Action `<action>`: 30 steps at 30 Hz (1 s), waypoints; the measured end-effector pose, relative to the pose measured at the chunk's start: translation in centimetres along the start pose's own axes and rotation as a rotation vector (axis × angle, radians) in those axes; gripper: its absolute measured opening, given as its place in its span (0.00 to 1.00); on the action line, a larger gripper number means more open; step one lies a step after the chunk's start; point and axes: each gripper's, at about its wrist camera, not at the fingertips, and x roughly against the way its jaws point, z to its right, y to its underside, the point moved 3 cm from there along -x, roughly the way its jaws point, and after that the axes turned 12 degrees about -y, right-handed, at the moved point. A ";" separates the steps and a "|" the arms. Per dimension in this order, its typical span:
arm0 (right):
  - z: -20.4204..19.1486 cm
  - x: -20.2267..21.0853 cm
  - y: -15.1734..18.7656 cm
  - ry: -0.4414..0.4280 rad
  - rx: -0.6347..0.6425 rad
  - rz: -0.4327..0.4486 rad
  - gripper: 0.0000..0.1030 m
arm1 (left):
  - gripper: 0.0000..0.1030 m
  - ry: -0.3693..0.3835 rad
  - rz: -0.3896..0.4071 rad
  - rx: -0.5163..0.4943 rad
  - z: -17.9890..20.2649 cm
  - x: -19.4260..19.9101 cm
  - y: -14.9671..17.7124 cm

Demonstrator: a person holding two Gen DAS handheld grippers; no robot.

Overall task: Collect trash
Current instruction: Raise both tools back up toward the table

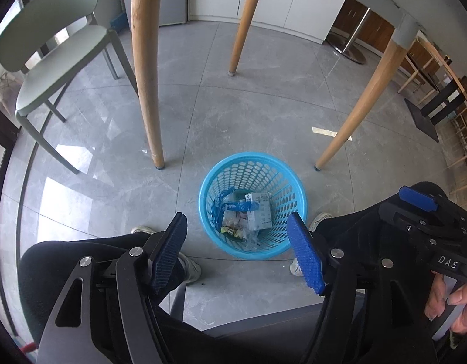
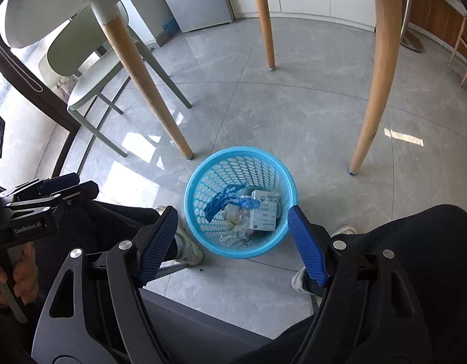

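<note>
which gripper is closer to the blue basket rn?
Too close to call. Left gripper and right gripper both hover open above the blue basket, neither touching it, on its near side.

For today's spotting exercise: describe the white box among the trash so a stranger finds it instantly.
Between the wooden table legs stands a blue mesh basket. Inside, on its right side, lies the white box: rigid and printed, unlike the blue wrapper and clear plastic beside it.
</note>
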 end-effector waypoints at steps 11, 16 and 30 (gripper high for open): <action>-2.9 8.3 -0.6 -0.020 0.078 0.159 0.80 | 0.74 0.036 0.216 -0.093 1.6 9.0 -1.2; -4.2 11.9 -1.9 -0.022 0.126 0.237 0.81 | 0.80 0.023 0.320 -0.098 1.2 12.5 -2.3; -3.5 20.1 -9.6 0.008 0.157 0.456 0.90 | 0.91 -0.001 0.529 -0.104 1.0 18.5 -9.3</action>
